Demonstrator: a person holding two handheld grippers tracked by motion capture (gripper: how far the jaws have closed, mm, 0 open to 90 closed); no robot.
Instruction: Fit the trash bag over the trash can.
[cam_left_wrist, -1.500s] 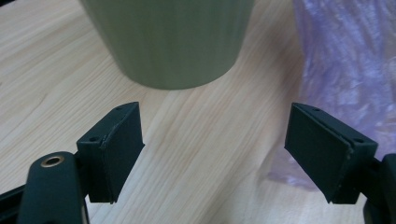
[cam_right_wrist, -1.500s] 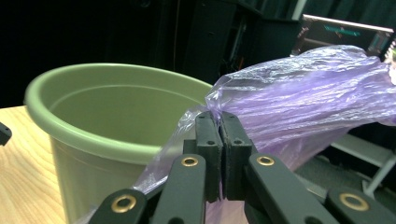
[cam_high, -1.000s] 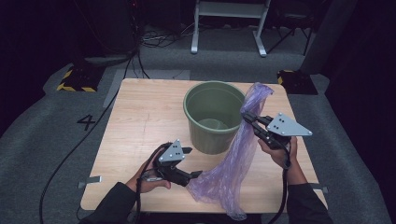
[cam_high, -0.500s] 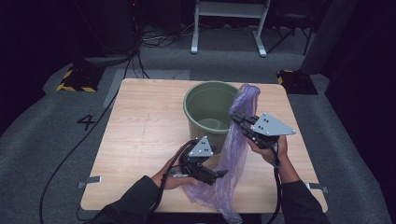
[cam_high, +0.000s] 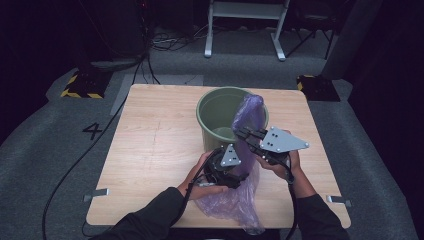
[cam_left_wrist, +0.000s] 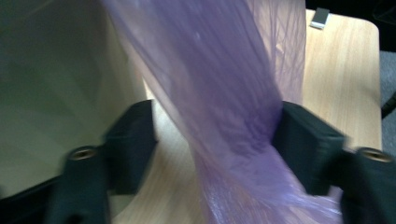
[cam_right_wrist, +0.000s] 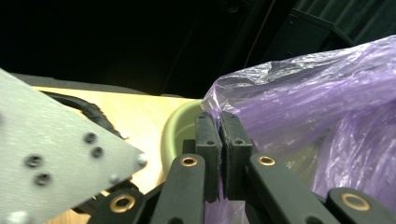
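A green bucket (cam_high: 220, 107) stands upright on the wooden table (cam_high: 155, 145). A thin purple plastic bag (cam_high: 248, 117) rises in front of the bucket's right rim and trails down to the table's front edge. My right gripper (cam_high: 246, 135) is shut on the bag's upper part, and its jaws (cam_right_wrist: 221, 135) pinch the film (cam_right_wrist: 303, 102) beside the bucket rim (cam_right_wrist: 180, 126). My left gripper (cam_high: 236, 172) sits lower, just in front of the bucket. It (cam_left_wrist: 215, 140) stands open with the bag (cam_left_wrist: 224, 93) hanging between its jaws and the bucket wall (cam_left_wrist: 46, 70) at its left.
Metal tabs sit at the table's front corners (cam_high: 97, 192) (cam_high: 337, 200). Cables run over the grey floor at the left, near a painted 4 (cam_high: 93, 131). A white stand's legs (cam_high: 245, 30) are behind the table. The table's left half is bare wood.
My left gripper has moved right and forward until the bag sits between its jaws. My right gripper has carried the bag's top leftward, nearer the bucket.
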